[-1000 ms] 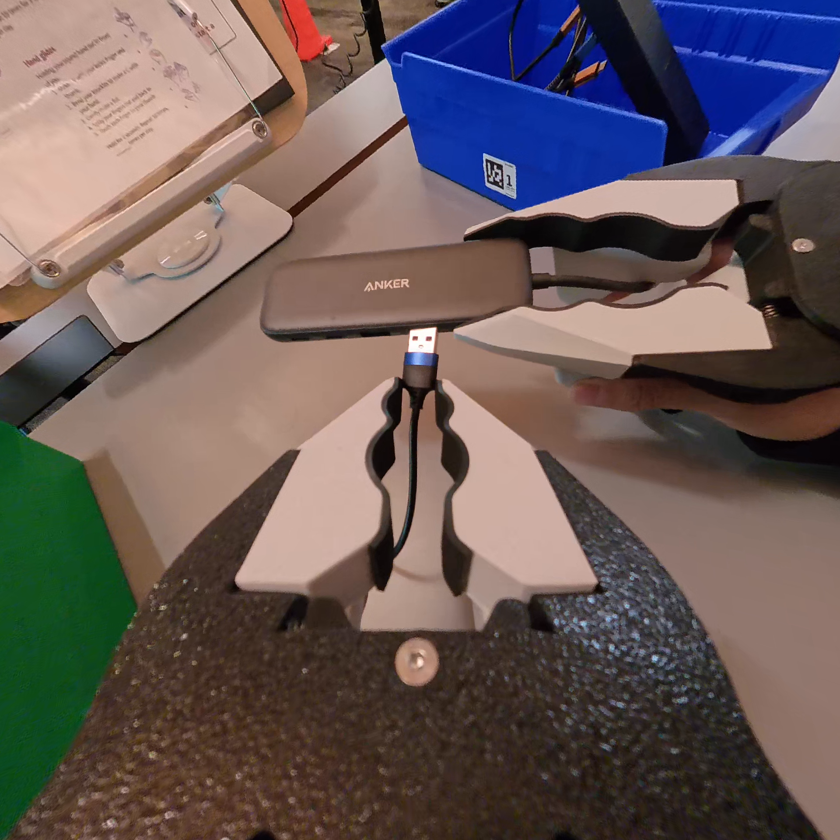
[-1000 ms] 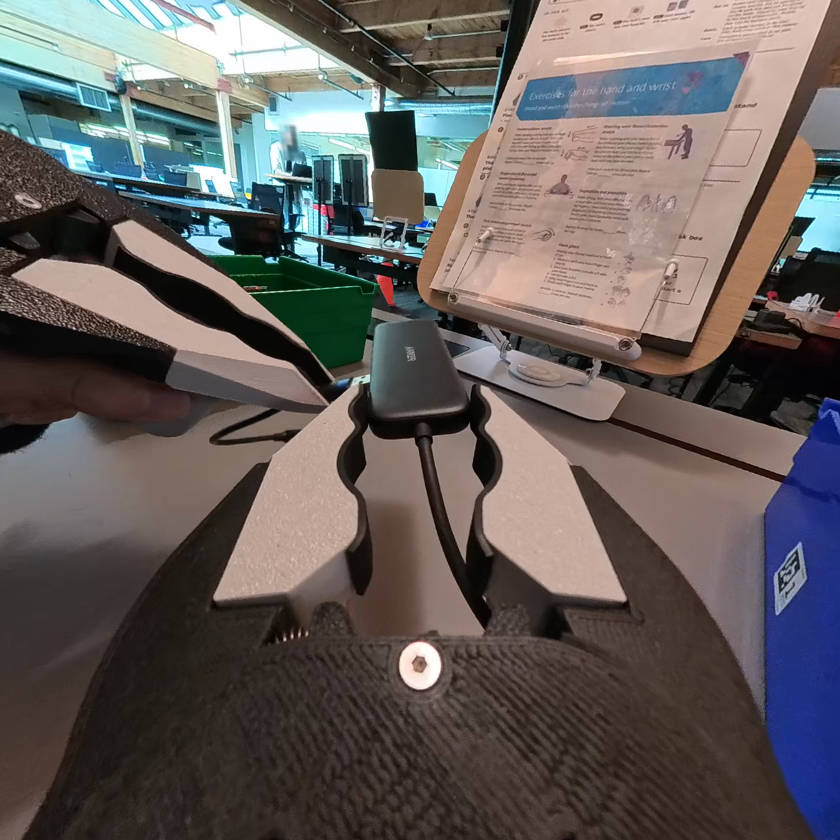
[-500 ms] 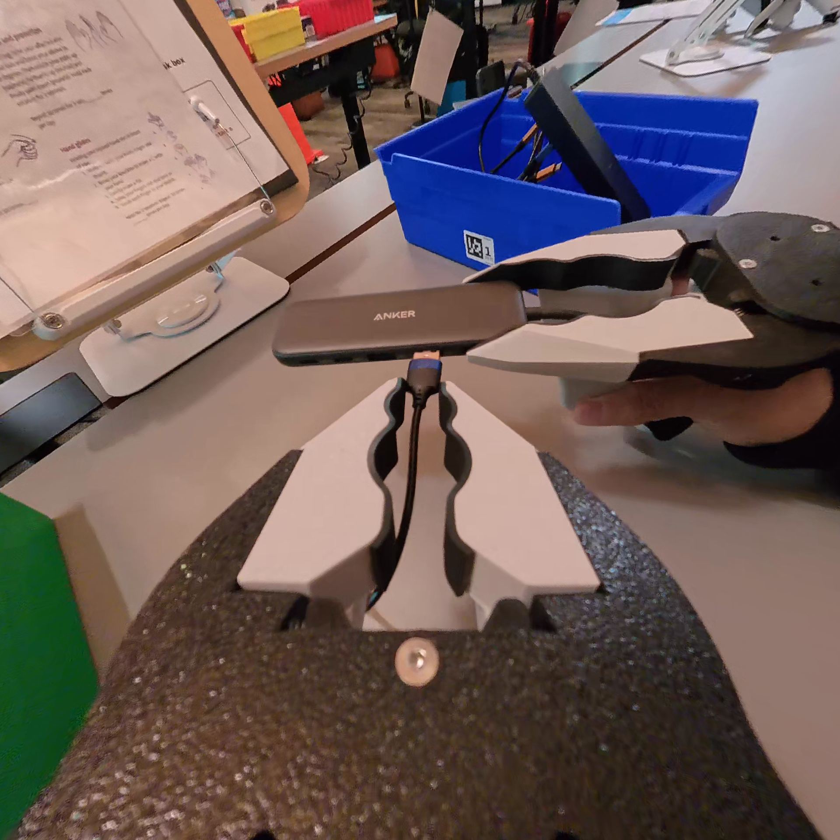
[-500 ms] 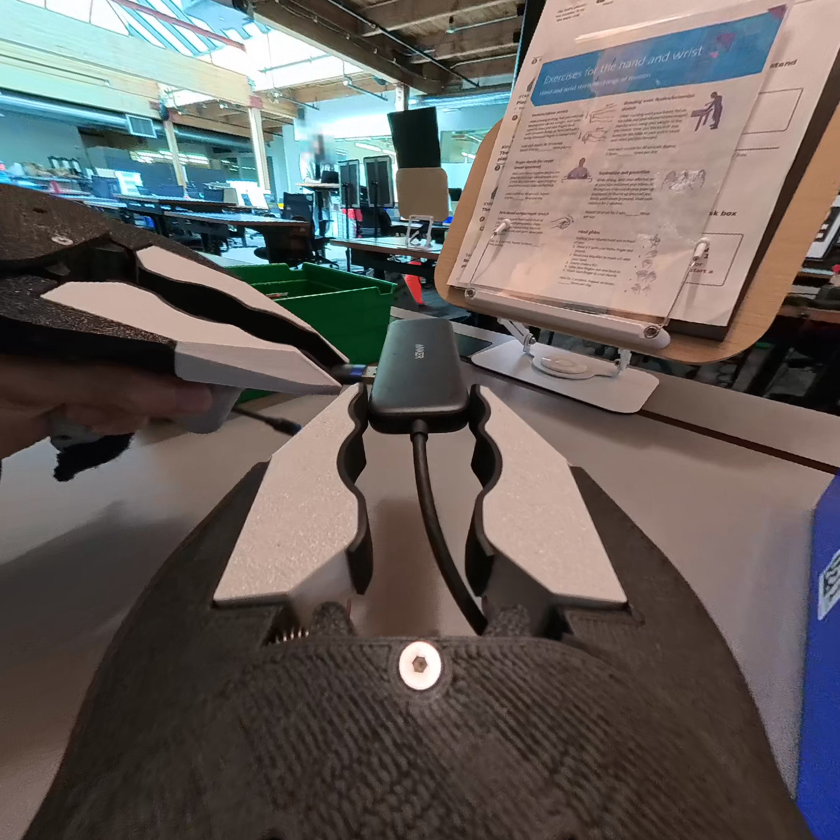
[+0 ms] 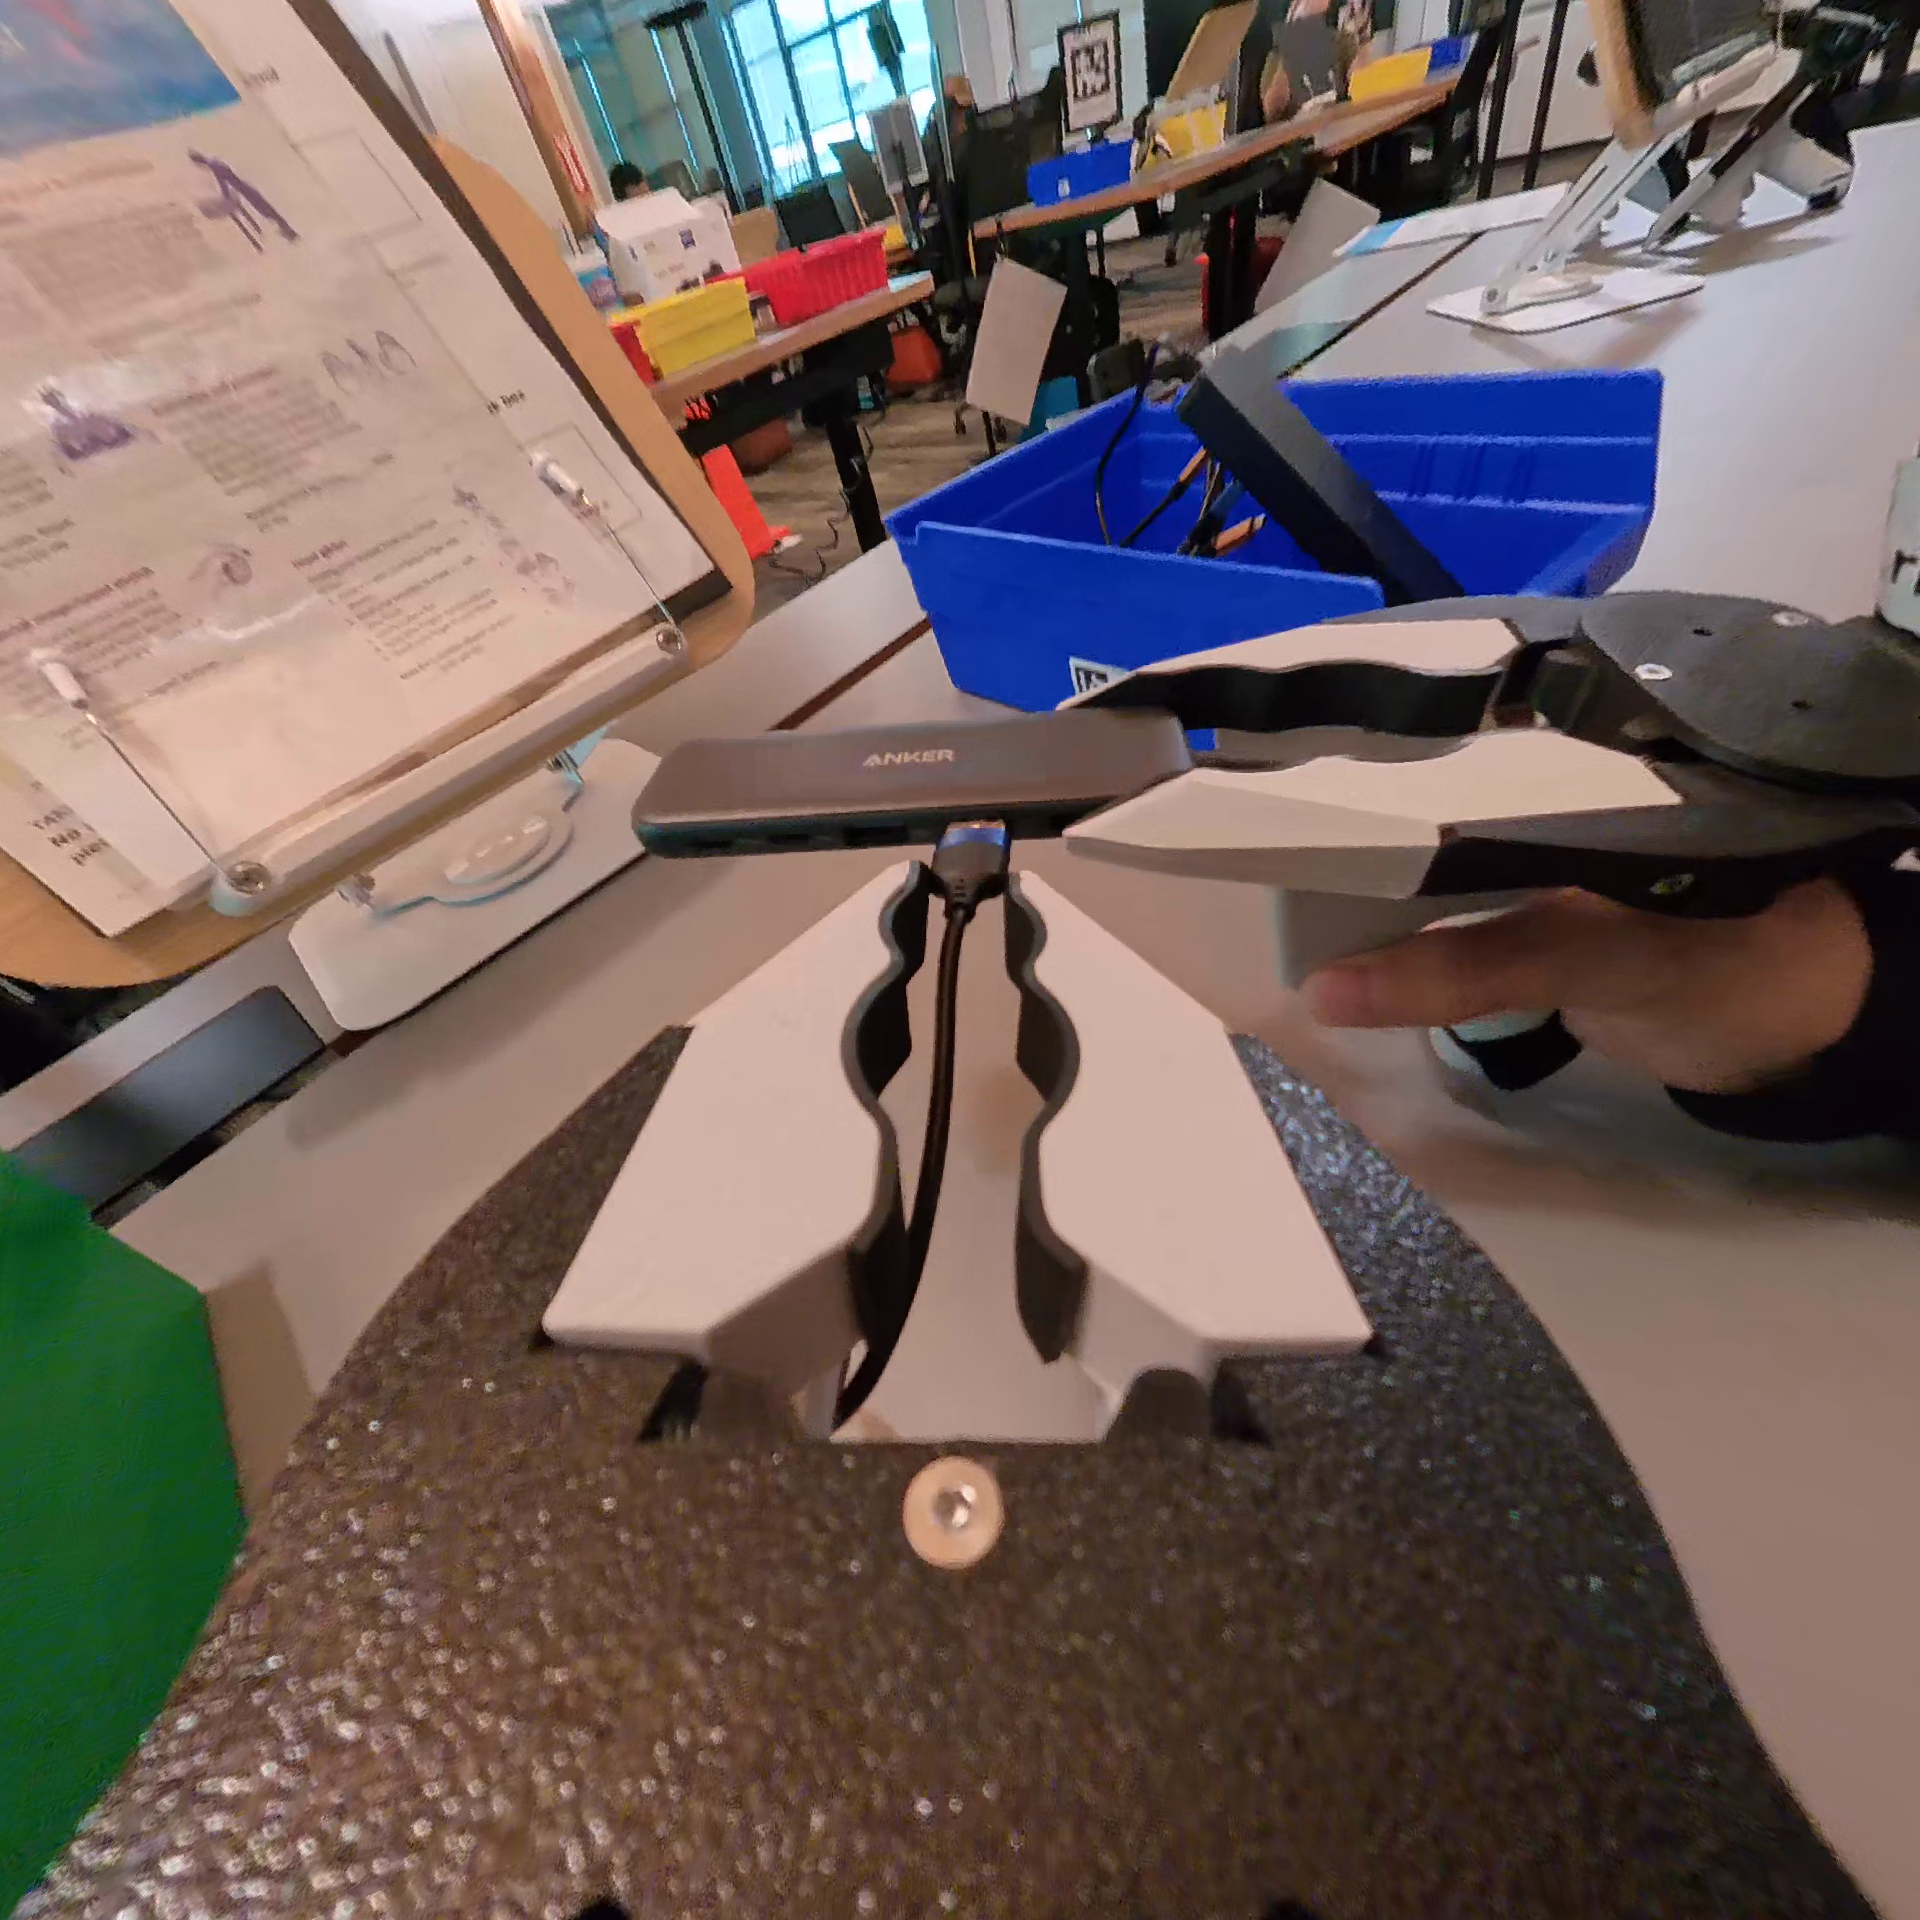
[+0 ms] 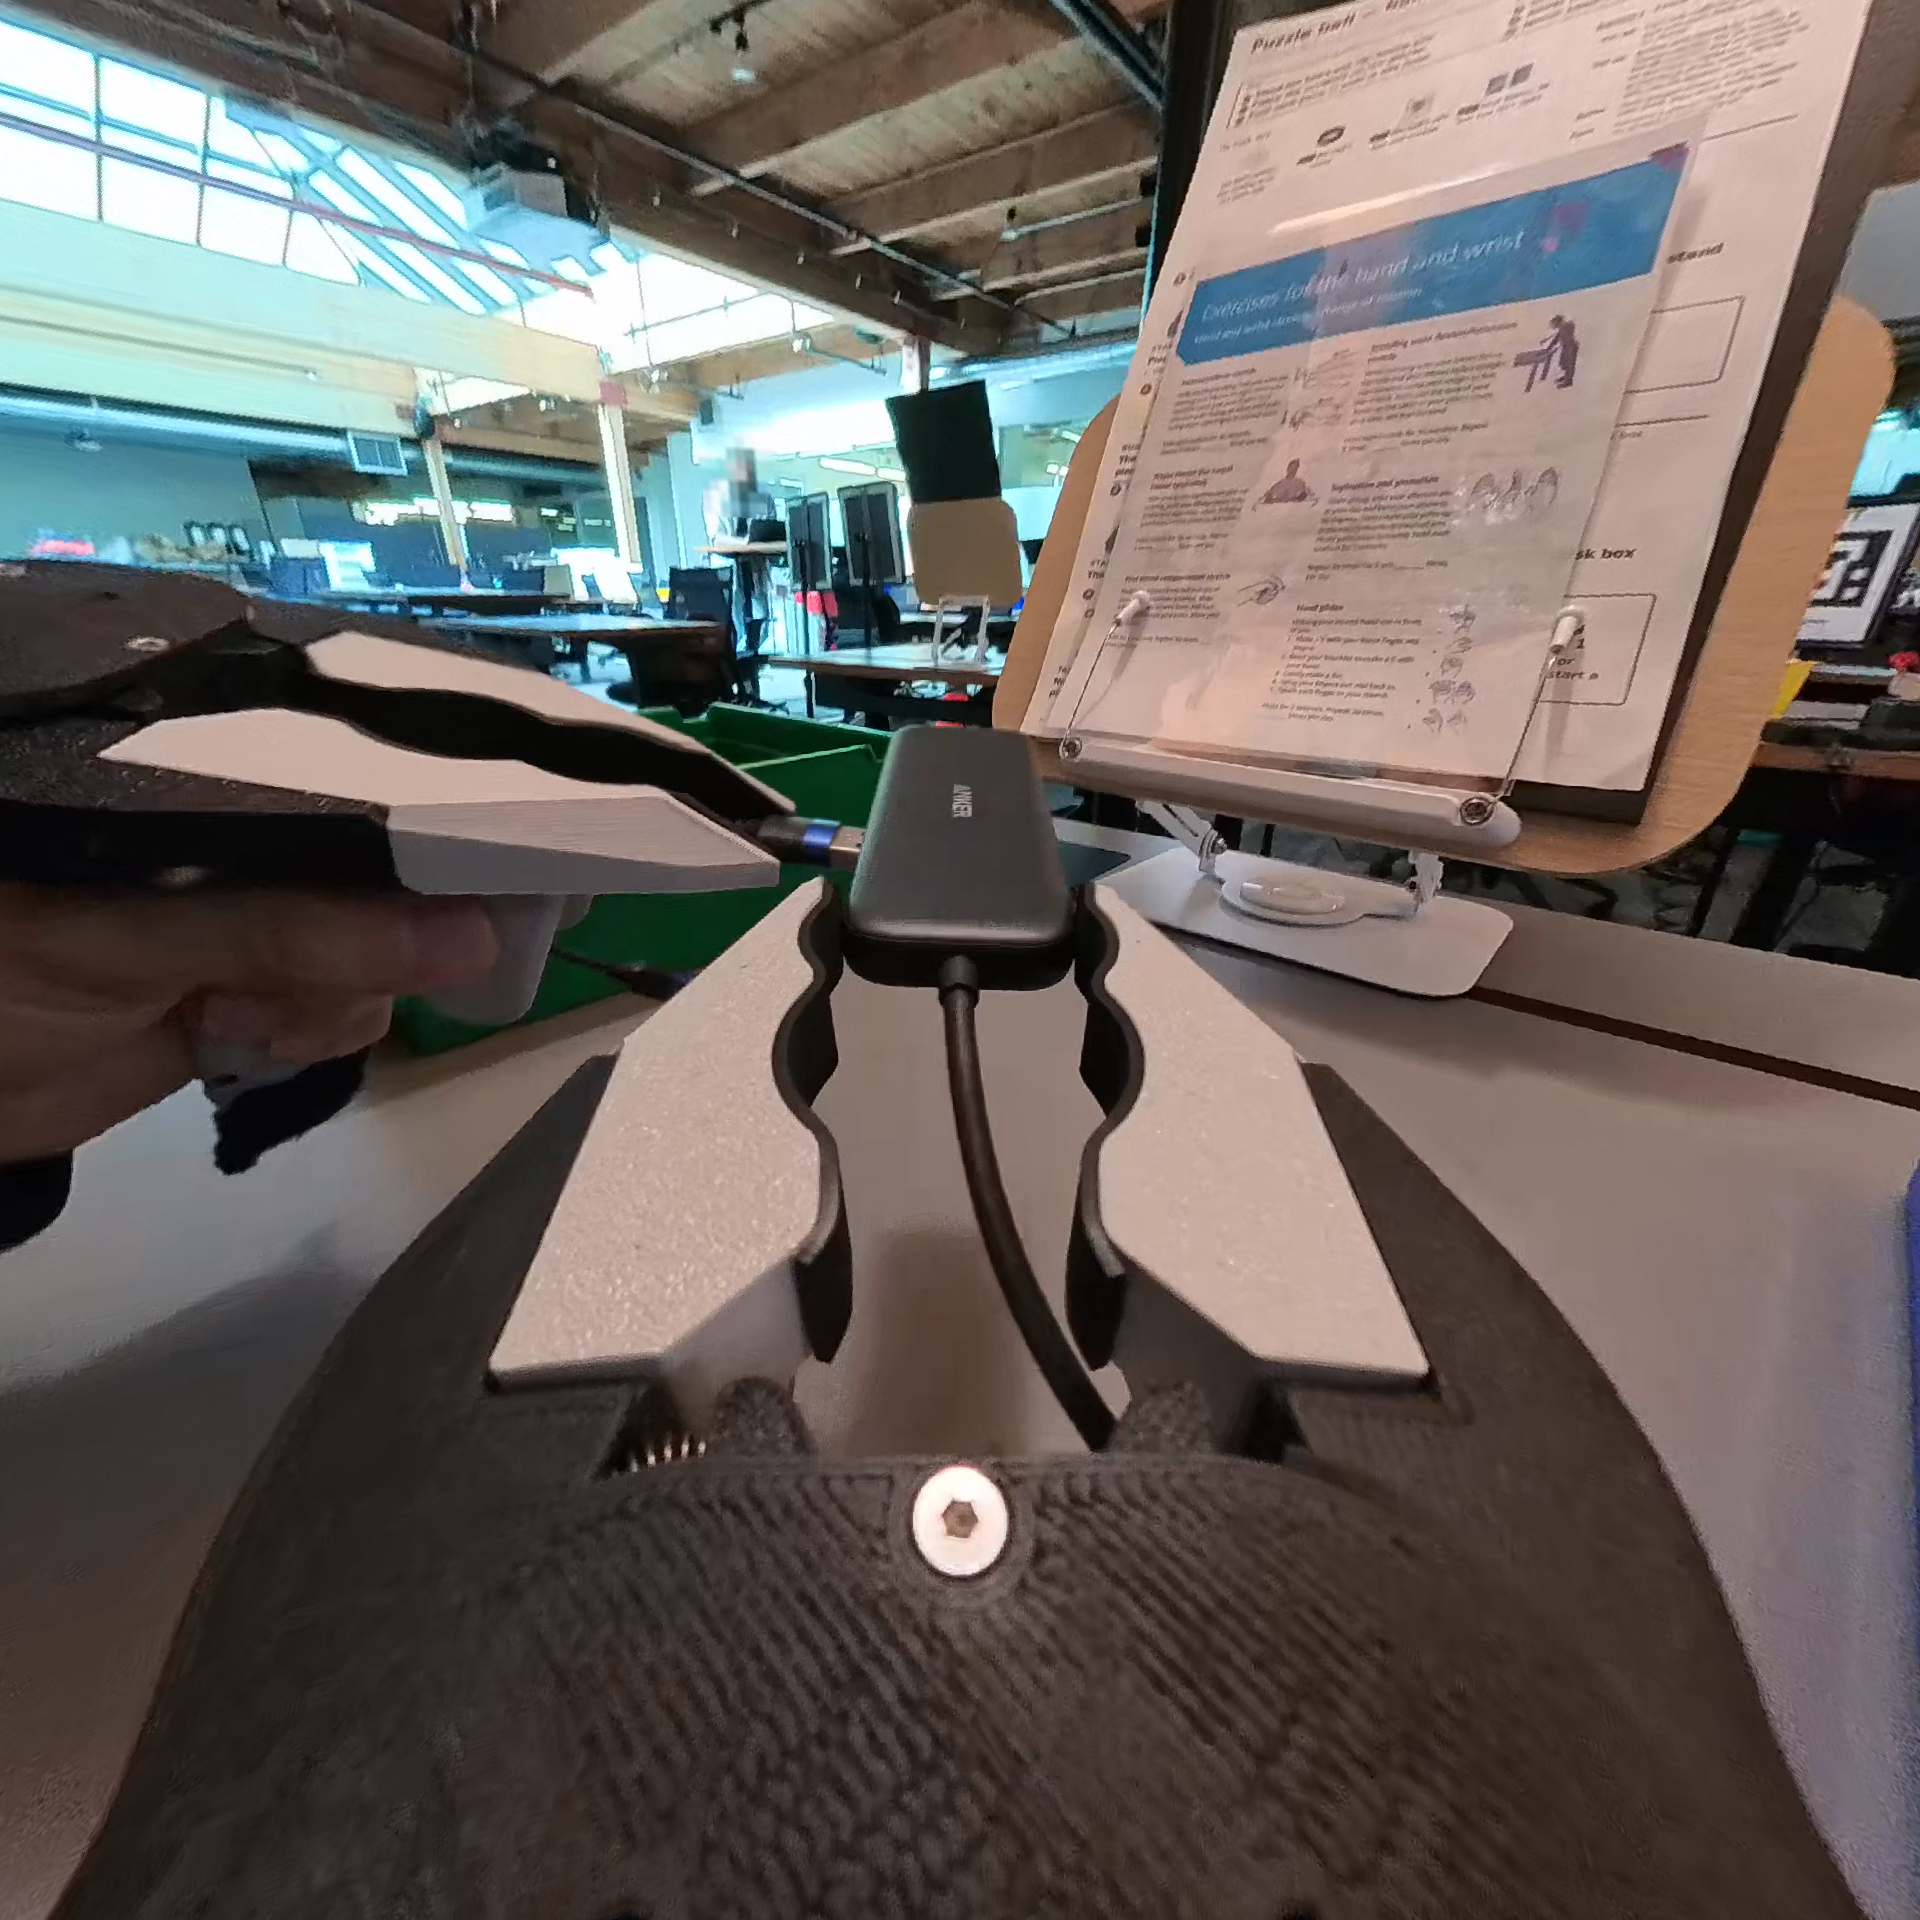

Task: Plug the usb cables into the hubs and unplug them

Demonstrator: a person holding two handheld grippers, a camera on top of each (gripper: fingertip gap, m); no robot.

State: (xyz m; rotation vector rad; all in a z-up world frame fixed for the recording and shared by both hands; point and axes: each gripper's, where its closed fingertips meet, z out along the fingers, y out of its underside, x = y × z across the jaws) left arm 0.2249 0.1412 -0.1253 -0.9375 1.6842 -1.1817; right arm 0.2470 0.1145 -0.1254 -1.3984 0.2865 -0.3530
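Observation:
A dark grey USB hub (image 5: 914, 784) is held level above the table; it also shows in the right wrist view (image 6: 961, 842). My right gripper (image 6: 956, 925) is shut on the hub's cable end, and shows from the side in the left wrist view (image 5: 1132, 769). My left gripper (image 5: 964, 888) is shut on a black USB cable's plug (image 5: 971, 847) with a blue collar. The plug's tip sits in a port on the hub's near side. From the right wrist view the left gripper (image 6: 769, 831) comes in from the left, with the plug (image 6: 816, 836) touching the hub's left side.
A blue bin (image 5: 1299, 561) with cables and a dark panel stands behind the hub. A document stand (image 5: 312, 499) with printed sheets stands at the left, seen too in the right wrist view (image 6: 1403, 520). A green bin (image 5: 94, 1455) is at the near left. Grey table (image 5: 1558, 1299) lies below.
The plug, first short of the hub with its metal tip bare, has moved forward into the hub's side port. Both grippers and the hub have risen and tilted up.

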